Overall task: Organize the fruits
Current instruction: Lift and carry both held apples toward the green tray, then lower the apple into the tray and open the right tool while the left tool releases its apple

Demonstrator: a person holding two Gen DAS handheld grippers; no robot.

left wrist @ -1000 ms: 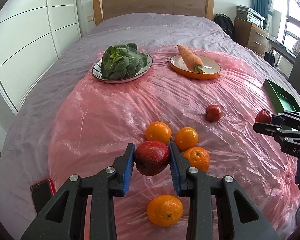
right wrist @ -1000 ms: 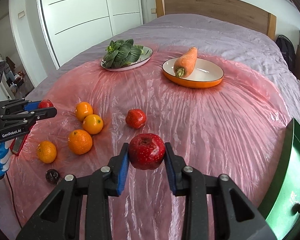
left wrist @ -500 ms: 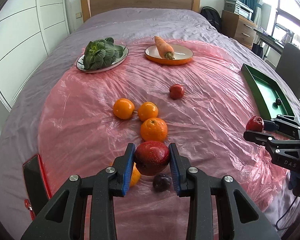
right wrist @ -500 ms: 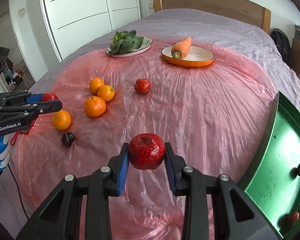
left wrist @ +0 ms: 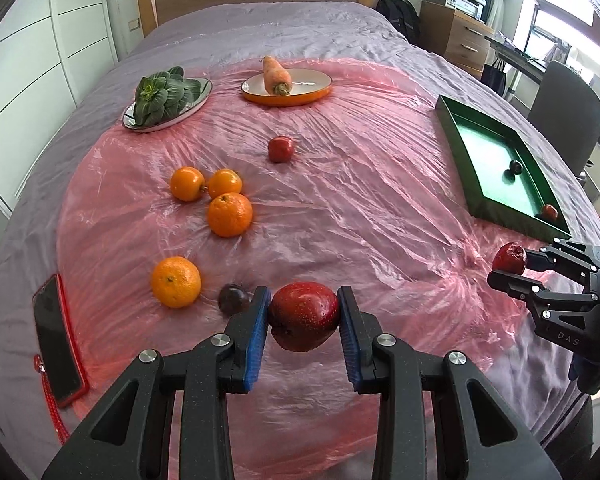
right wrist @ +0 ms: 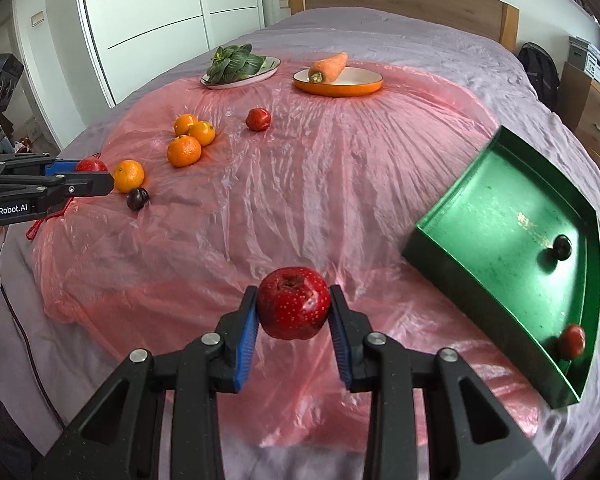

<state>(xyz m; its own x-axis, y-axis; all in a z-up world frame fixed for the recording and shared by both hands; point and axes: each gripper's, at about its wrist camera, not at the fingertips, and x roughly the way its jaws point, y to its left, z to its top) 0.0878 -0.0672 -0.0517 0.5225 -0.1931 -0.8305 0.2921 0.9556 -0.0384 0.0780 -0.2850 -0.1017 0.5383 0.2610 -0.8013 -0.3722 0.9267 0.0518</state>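
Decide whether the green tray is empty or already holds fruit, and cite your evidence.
Not empty. The green tray holds two small fruits: a dark one and a red one, both near its right wall.

Red apple [right wrist: 293, 307] aloft, oranges [left wrist: 228, 213] probably loose

In the left wrist view, the left tongs [left wrist: 303, 316] cover part of the dark plum [left wrist: 232, 299] at lower centre. At the right edge the right tongs [left wrist: 509, 264] are cut off, and their own finger hides part of the red apple [left wrist: 508, 257] they carry. In the right wrist view, the green tray [right wrist: 499, 216] is blurred along its near rim, and the small dark fruit [right wrist: 561, 247] inside cannot be identified.
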